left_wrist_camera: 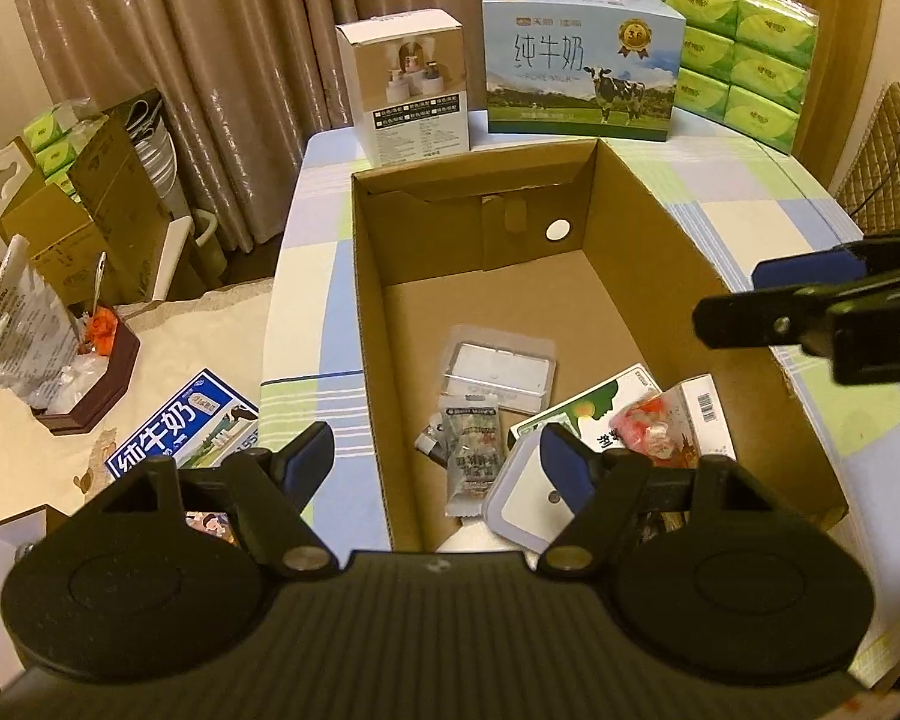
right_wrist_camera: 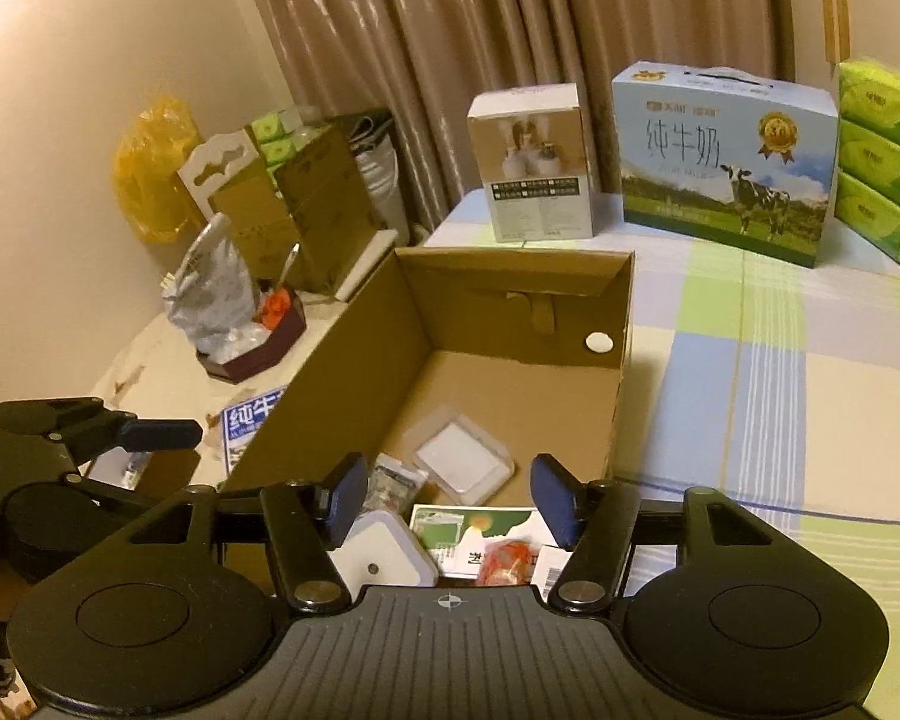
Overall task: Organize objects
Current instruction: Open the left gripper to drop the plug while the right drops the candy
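Observation:
An open cardboard box (left_wrist_camera: 366,300) (right_wrist_camera: 624,360) stands on the checked tablecloth. On its floor lie a clear plastic case (left_wrist_camera: 498,369) (right_wrist_camera: 462,462), a grey sachet (left_wrist_camera: 474,450), a white rounded device (left_wrist_camera: 525,507) (right_wrist_camera: 384,552), a green-and-white carton (left_wrist_camera: 594,408) (right_wrist_camera: 450,525) and a red-and-white candy packet (left_wrist_camera: 645,429) (right_wrist_camera: 507,561). My left gripper (left_wrist_camera: 437,456) is open astride the box's near left wall, with nothing between its pads. My right gripper (right_wrist_camera: 450,495) (left_wrist_camera: 732,300) hangs open over the box's near right part, above the packet, holding nothing. A blue-padded finger (right_wrist_camera: 162,434) of the left gripper shows at the left.
Behind the box stand a white product box (left_wrist_camera: 408,84), a blue milk case with a cow (left_wrist_camera: 579,60) and stacked green tissue packs (left_wrist_camera: 744,54). Left of the table lie a flat milk carton (left_wrist_camera: 174,426), a brown tray with a bag (left_wrist_camera: 90,378) and stacked cartons (left_wrist_camera: 108,204).

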Available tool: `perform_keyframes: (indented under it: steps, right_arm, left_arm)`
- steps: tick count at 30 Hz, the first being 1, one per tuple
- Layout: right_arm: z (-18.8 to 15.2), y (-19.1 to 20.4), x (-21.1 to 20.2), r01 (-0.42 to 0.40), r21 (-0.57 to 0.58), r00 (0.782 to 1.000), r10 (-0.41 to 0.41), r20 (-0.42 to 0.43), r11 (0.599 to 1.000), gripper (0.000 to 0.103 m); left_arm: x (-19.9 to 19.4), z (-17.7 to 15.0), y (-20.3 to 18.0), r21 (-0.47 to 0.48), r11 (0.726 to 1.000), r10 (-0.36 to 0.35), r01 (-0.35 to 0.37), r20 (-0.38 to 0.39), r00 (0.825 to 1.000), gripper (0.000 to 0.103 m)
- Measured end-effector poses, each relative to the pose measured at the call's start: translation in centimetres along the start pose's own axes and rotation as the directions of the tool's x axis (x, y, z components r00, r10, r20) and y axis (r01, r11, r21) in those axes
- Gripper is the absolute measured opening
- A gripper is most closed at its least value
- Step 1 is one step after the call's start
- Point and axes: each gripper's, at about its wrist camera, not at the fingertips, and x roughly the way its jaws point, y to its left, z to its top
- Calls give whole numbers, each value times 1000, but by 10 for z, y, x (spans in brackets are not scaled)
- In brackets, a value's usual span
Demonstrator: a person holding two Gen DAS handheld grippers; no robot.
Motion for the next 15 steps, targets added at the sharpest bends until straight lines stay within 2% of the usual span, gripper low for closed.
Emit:
perform_keyframes:
  steps: [4,11,15]
  right_arm:
    - [-2,-7,-17,19,36,1000,-19,17,999,65]
    - [-22,-9,-58,52,65,998,-53,18,997,92]
    - [-37,-2,-80,73,49,997,-73,15,996,100]
  left_arm:
    - [-9,-5,2,-15,1000,2,-2,16,1000,74]
    - [-40,-21,-3,-46,999,6,-3,58,998,97]
    - [-60,-32,-12,-46,999,14,-10,80,997,102]
